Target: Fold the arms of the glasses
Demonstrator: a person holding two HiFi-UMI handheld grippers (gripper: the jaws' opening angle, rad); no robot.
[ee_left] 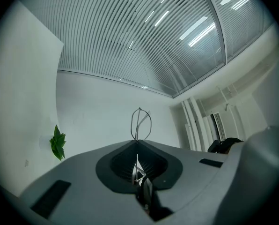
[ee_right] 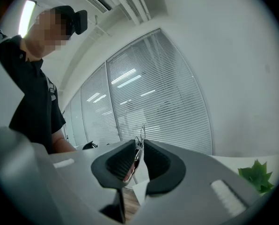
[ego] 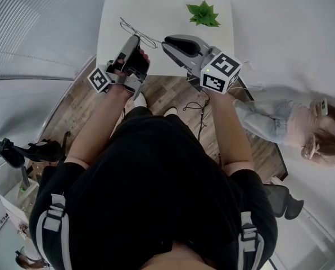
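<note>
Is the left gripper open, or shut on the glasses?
Shut on the glasses: the left gripper's jaws meet with the wire frame pinched between them, a lens rim poking out.

A white table [ego: 173, 41] stands on a brown wood floor [ego: 170, 91]. A small green plant [ego: 203, 14] with pointy leaves sits on the table near its far right corner. A thin black cable [ego: 199, 107] lies on the floor.
</note>
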